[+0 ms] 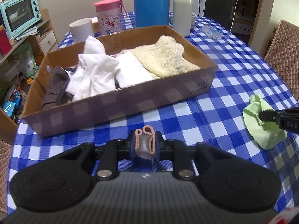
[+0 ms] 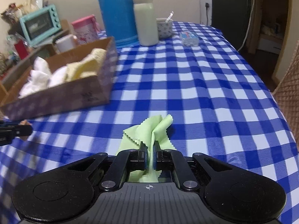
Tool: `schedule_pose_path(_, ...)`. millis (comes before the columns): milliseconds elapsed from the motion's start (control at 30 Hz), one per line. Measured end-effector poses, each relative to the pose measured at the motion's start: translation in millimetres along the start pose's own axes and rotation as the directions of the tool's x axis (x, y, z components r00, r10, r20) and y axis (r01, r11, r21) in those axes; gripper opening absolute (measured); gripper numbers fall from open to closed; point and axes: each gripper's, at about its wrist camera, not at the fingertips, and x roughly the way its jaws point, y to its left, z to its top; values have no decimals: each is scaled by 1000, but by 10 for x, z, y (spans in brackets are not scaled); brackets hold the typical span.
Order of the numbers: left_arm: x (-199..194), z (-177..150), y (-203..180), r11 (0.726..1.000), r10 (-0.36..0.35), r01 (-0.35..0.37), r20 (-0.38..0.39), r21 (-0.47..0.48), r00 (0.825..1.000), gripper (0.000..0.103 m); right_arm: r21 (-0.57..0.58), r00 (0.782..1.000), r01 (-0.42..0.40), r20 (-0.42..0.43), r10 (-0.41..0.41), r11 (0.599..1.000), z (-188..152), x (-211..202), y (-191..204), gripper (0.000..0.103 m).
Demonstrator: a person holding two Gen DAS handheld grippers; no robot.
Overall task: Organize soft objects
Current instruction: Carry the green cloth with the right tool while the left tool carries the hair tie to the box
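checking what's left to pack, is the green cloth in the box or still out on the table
Out. The green cloth lies bunched on the checked tablecloth, pinched in the right claw, apart from the cardboard box.

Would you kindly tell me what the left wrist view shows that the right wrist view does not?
Only the left wrist view: the left tool pinching a small pink-edged fabric piece, and the grey garment in the box.
Only the right wrist view: the right tool seen from behind, shut on the green cloth.
Both: the cardboard box, cream towel, blue flask.
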Motion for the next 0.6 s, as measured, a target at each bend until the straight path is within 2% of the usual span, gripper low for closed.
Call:
schedule_pose_path(267, -297, 145, 164, 1000, 15, -14, 55, -4, 998, 19, 10, 989, -136, 58, 135, 991, 153, -317, 205, 6)
schedule_pose_path(600, -504, 489, 507, 997, 75, -76, 146, -4, 986, 19, -51, 946, -284, 145, 288, 957, 690, -488, 587, 6)
